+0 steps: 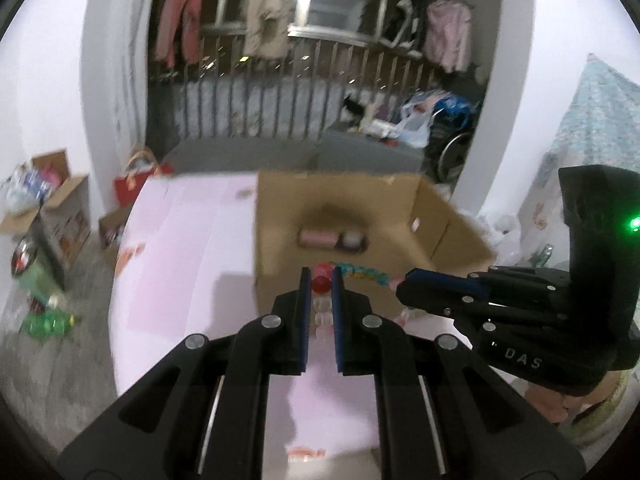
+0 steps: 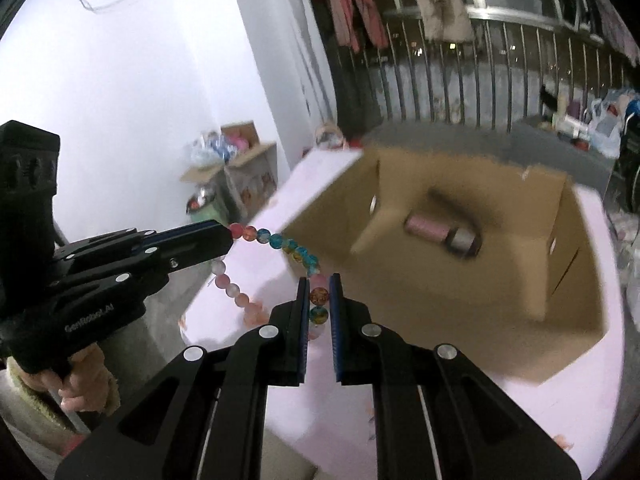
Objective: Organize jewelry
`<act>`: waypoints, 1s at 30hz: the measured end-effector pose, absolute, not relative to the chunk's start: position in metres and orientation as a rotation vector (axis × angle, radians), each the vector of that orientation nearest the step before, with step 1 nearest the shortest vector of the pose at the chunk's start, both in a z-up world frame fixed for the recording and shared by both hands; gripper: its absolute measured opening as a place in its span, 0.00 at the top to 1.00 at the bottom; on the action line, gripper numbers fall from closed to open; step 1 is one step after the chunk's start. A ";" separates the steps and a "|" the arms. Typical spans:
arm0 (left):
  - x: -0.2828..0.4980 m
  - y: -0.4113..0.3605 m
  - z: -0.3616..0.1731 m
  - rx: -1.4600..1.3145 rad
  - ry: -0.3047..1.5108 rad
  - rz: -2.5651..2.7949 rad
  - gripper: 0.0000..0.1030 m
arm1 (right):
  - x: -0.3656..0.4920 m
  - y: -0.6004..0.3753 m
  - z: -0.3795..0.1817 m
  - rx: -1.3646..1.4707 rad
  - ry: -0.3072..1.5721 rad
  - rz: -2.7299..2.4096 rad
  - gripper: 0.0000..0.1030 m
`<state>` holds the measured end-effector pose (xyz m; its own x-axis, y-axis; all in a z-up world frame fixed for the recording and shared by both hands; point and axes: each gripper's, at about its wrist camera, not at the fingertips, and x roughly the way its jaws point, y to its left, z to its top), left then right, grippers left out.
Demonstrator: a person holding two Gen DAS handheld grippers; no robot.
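- While both grippers are hanging above a pink table [image 2: 472, 412], white lettering is showing on their black bodies: "DAS" on the right gripper [image 1: 401, 285] in the left view, and "GenRobot.AI" on the left gripper [image 2: 228, 240] in the right view.
- Nearly closed, the left gripper is pinching a bead string [image 2: 280, 242] at a red bead between its blue pads, with frosted pink beads dangling below.
- Equally narrow, the right gripper is clamping the same string at an orange speckled bead, with a teal and yellow bead just under it.
- Blue, yellow and pink beads are stretching in a line between the two grippers, off the table.
- Just beyond, an open cardboard box [image 2: 440, 296] is sitting on the table, holding a pink roll [image 2: 427, 229] beside a small dark container [image 2: 464, 242]; both are blurred.
- A hand [image 2: 80, 390] is gripping the left handle.
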<state>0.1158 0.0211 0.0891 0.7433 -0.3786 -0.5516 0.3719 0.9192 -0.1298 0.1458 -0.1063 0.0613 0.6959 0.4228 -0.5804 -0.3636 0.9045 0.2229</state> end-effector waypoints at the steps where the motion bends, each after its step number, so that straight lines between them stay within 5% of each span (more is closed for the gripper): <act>1: 0.120 0.018 0.096 -0.012 0.596 -0.424 0.92 | 0.151 -0.112 0.068 0.098 0.660 0.435 0.90; 8: 0.187 -0.006 0.107 0.006 0.639 -0.451 0.92 | 0.211 -0.142 0.079 0.150 0.717 0.408 0.90; 21: 0.273 -0.019 0.030 0.089 0.911 -0.340 0.91 | 0.283 -0.122 0.014 0.079 1.011 0.399 0.90; 25: 0.275 -0.012 0.026 0.084 0.910 -0.324 0.75 | 0.283 -0.123 0.007 0.084 1.027 0.401 0.89; 30: 0.264 -0.005 0.034 0.072 0.871 -0.308 0.75 | 0.281 -0.143 0.022 0.111 0.989 0.380 0.89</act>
<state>0.2640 -0.0045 0.0340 0.6025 -0.2366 -0.7623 0.2954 0.9533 -0.0625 0.2813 -0.1432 0.0221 0.4897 0.3621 -0.7932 -0.2621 0.9288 0.2622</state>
